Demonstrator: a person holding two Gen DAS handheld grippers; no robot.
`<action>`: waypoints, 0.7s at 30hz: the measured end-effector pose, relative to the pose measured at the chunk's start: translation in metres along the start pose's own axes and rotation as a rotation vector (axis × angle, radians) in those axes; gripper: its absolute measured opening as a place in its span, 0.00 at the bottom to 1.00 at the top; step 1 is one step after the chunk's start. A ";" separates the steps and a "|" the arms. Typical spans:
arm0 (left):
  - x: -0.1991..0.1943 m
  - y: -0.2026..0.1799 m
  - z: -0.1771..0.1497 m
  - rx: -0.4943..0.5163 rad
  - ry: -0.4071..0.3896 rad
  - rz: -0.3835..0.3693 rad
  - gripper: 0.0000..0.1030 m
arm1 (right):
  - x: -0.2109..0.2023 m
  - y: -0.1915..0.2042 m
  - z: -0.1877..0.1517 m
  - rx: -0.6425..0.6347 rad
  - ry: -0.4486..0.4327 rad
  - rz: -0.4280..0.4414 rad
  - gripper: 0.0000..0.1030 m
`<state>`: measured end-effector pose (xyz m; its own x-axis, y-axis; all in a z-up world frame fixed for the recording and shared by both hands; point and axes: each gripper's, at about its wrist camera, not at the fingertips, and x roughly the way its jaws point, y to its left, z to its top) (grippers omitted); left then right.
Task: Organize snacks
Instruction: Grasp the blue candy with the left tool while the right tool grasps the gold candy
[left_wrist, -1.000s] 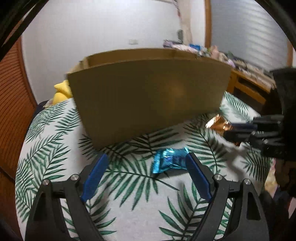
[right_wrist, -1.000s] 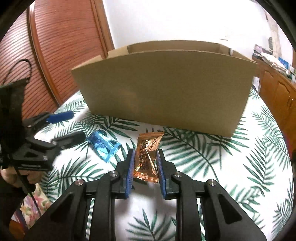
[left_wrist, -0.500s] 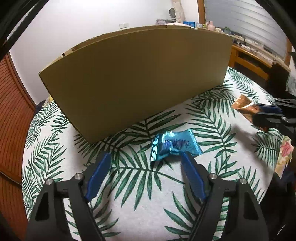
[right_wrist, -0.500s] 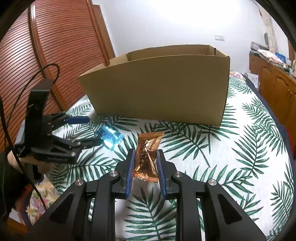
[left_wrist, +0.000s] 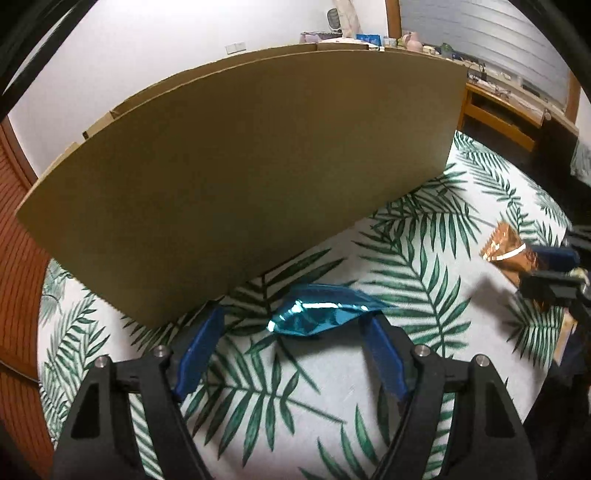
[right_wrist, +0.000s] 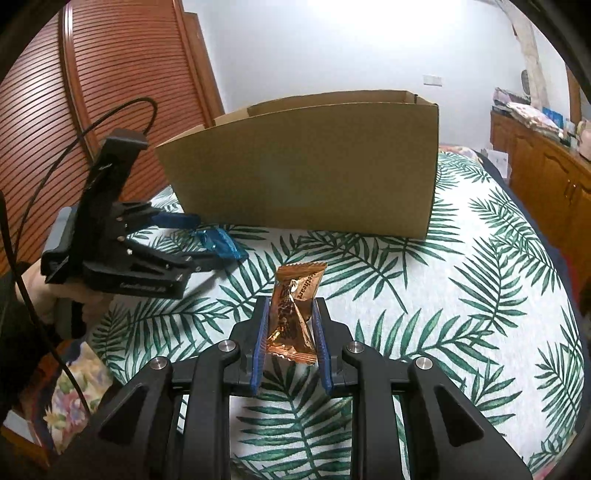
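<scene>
Snacks: two in view, one blue, one copper, both in front of your cardboard box (right_wrist: 314, 173).
Your right tongs (right_wrist: 290, 332) are pinching the copper wrapper (right_wrist: 293, 314) by its sides, lifted over the palm-leaf cloth (right_wrist: 461, 295); its print reads something like "…eetheart", the first letters hidden. Your left tongs (left_wrist: 295, 345) are spread wide, the blue foil packet (left_wrist: 317, 314) lying on the cloth between the two pads; its right end looks to be at the right pad, though I cannot tell if it touches, and no writing on it is legible. The box stands just beyond the left tongs, its near wall close to the left pad, open top facing up. Right of the box the cloth is open all the way to its edge, with wooden cabinets (right_wrist: 546, 173) beyond.
</scene>
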<state>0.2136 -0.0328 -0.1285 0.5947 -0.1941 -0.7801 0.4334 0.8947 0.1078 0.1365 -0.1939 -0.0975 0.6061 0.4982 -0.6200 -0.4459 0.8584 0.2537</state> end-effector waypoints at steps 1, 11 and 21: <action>0.001 0.001 0.001 -0.004 -0.001 -0.005 0.73 | 0.000 -0.001 -0.001 0.003 -0.001 0.002 0.21; 0.006 -0.001 0.013 -0.039 -0.036 -0.052 0.67 | -0.001 -0.008 -0.005 0.031 -0.017 0.027 0.21; 0.017 0.005 0.021 -0.126 -0.034 -0.151 0.67 | -0.004 -0.013 -0.007 0.037 -0.028 0.043 0.21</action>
<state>0.2401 -0.0401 -0.1286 0.5528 -0.3412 -0.7603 0.4326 0.8973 -0.0882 0.1351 -0.2074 -0.1038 0.6057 0.5375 -0.5867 -0.4479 0.8398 0.3069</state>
